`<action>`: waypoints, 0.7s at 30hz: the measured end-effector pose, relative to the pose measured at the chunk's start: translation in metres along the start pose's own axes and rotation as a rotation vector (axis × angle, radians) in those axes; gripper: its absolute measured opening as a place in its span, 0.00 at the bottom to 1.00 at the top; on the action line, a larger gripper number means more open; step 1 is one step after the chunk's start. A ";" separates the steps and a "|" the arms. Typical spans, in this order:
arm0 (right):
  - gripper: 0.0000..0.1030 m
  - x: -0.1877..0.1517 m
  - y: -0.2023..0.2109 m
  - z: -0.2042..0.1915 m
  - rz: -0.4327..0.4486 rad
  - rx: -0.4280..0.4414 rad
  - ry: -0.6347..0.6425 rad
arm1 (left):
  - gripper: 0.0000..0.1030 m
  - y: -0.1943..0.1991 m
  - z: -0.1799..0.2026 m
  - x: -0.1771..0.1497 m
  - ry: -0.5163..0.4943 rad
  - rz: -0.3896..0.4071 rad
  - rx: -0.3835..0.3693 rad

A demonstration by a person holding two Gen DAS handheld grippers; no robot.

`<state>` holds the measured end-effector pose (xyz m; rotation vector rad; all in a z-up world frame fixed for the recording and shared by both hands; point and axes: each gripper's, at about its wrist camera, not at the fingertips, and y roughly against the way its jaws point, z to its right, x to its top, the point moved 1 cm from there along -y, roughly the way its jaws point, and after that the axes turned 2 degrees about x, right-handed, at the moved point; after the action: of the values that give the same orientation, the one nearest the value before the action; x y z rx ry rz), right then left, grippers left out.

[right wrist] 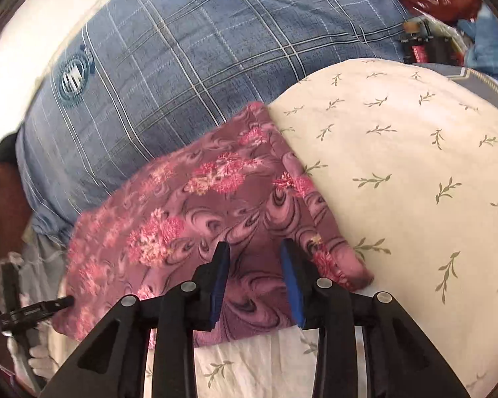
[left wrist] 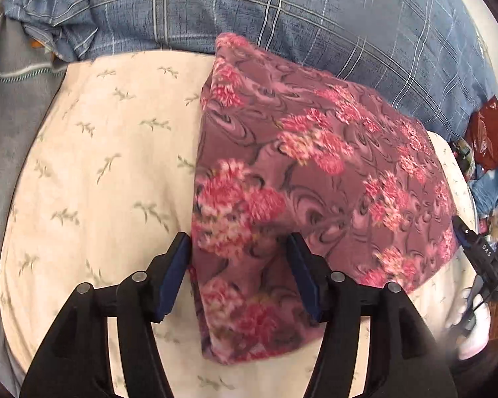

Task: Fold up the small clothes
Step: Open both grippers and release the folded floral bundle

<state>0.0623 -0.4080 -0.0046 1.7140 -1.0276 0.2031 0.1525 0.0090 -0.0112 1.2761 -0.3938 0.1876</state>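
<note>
A mauve garment with pink flowers [left wrist: 315, 165] lies folded on a cream bedsheet with green sprigs [left wrist: 99, 165]. My left gripper [left wrist: 239, 242] is open, its fingers astride the garment's near left corner. In the right wrist view the same garment [right wrist: 189, 205] lies across the left half of the sheet [right wrist: 415, 182]. My right gripper [right wrist: 254, 252] is open over the garment's near edge. The right gripper also shows at the right edge of the left wrist view [left wrist: 481, 252], and the left gripper shows at the lower left of the right wrist view [right wrist: 36, 311], touching the cloth's edge.
A blue plaid pillow or quilt [left wrist: 282, 16] lies behind the garment, also in the right wrist view [right wrist: 182, 66]. A grey blanket [left wrist: 10, 116] is at the left. A red bag [left wrist: 491, 136] and clutter sit beyond the bed's right edge.
</note>
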 end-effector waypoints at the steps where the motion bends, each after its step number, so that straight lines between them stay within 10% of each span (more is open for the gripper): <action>1: 0.40 0.001 0.005 -0.002 -0.011 -0.013 0.008 | 0.57 0.003 -0.002 0.000 0.016 -0.014 -0.018; 7: 0.52 -0.022 0.012 -0.059 -0.020 0.076 0.073 | 0.57 0.018 -0.032 0.006 0.167 -0.021 -0.124; 15: 0.59 -0.105 -0.012 -0.222 -0.162 0.266 0.596 | 0.57 0.017 -0.070 0.014 0.284 -0.081 -0.191; 21: 0.60 -0.162 -0.040 -0.291 -0.187 0.200 0.901 | 0.57 0.016 -0.078 0.030 0.265 -0.116 -0.214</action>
<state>0.0910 -0.0741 -0.0087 1.6084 -0.1823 0.8839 0.1887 0.0851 -0.0039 1.0437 -0.1082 0.2069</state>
